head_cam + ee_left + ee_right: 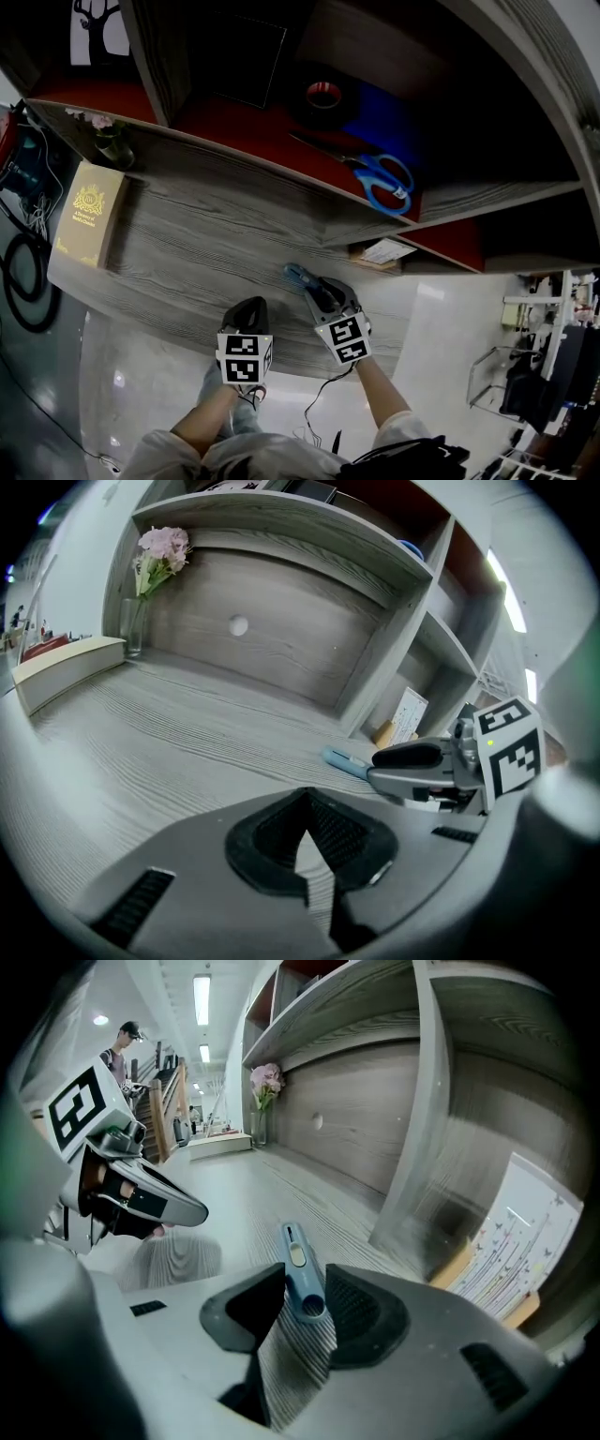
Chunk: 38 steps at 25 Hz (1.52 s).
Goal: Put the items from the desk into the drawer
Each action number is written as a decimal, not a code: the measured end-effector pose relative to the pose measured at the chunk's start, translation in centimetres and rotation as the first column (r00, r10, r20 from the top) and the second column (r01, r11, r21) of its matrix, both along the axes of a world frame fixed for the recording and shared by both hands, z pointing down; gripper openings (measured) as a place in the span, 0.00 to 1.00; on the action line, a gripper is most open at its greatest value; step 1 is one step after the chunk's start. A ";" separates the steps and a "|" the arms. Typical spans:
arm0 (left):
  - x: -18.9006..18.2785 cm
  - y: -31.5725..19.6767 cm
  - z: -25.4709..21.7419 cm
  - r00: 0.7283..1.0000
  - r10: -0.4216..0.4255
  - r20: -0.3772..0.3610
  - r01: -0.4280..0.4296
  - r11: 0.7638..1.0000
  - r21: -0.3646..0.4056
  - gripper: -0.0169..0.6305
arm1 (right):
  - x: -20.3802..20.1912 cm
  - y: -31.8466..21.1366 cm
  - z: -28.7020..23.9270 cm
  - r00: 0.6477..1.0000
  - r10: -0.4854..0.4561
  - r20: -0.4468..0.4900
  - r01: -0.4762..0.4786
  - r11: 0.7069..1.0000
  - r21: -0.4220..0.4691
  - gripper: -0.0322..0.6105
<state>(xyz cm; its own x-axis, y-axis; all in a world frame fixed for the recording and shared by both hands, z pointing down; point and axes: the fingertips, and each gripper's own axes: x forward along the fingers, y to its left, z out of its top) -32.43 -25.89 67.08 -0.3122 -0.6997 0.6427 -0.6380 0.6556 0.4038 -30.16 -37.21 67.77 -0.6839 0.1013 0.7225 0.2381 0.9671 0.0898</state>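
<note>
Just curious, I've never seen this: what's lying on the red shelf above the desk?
A black tape roll and blue-handled scissors lie on the red shelf. Its back corners are too dark to tell what else is there.

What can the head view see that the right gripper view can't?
Only the head view shows the blue-handled steel scissors and the dark tape roll with a red core on the red shelf. Only the right gripper view shows bright ceiling lights and a person far off. Both show the slim blue plastic cutter between the right gripper's jaws, the left gripper, the pink flowers and the grey wooden desk.
</note>
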 end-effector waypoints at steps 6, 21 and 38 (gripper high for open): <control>-0.3 0.1 0.4 1.000 -0.002 0.000 0.002 1.000 0.002 0.02 | -0.7 0.0 0.3 0.997 -0.076 0.000 0.076 0.997 0.013 0.26; 0.0 0.6 0.5 1.000 0.012 -0.024 -0.012 1.000 0.023 0.02 | -1.6 0.3 1.7 0.981 -0.113 -0.158 0.112 0.994 -0.017 0.26; -0.2 1.7 0.2 1.000 0.017 -0.022 -0.017 1.000 0.020 0.02 | -1.2 0.9 1.2 0.991 0.013 -0.133 -0.020 0.999 -0.048 0.24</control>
<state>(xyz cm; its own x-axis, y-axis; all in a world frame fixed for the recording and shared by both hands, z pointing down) -32.61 -24.22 67.30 -0.2858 -0.7176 0.6351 -0.6397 0.6363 0.4312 -31.31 -36.33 69.01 -0.5839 0.1284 0.8016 0.2285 0.9735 0.0106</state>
